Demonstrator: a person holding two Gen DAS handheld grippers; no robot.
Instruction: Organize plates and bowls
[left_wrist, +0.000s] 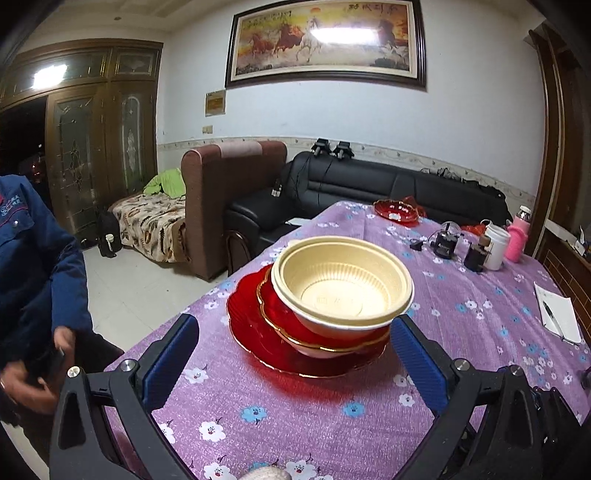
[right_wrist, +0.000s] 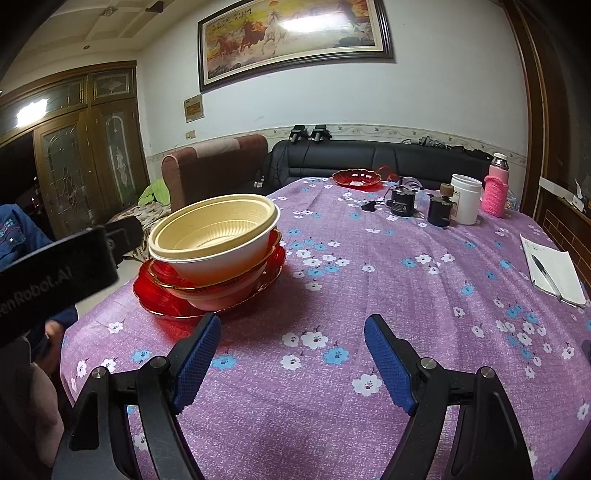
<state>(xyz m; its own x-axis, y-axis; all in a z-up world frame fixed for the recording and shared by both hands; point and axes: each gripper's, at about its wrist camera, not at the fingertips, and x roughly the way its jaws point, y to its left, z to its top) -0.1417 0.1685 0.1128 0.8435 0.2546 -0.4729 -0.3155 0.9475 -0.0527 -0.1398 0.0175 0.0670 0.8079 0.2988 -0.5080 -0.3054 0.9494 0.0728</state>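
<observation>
A stack stands near the table's left edge: a cream plastic bowl (left_wrist: 343, 288) nests in a red gold-rimmed bowl (left_wrist: 280, 314), which rests on a red glass plate (left_wrist: 255, 332). My left gripper (left_wrist: 294, 319) is open wide, its blue pads either side of the stack's near side, touching nothing. In the right wrist view the cream bowl (right_wrist: 214, 236) and red plate (right_wrist: 155, 291) are at the left. My right gripper (right_wrist: 292, 321) hangs open over bare cloth to the right of the stack. A second red dish (right_wrist: 356, 179) lies at the far end.
The floral purple tablecloth (right_wrist: 369, 258) covers the table. At the far right are a white jar (right_wrist: 466, 199), a pink bottle (right_wrist: 496, 192) and small black devices (right_wrist: 402, 203). A notebook with a pen (right_wrist: 554, 269) lies right. A person in a blue jacket (left_wrist: 33, 258) stands left.
</observation>
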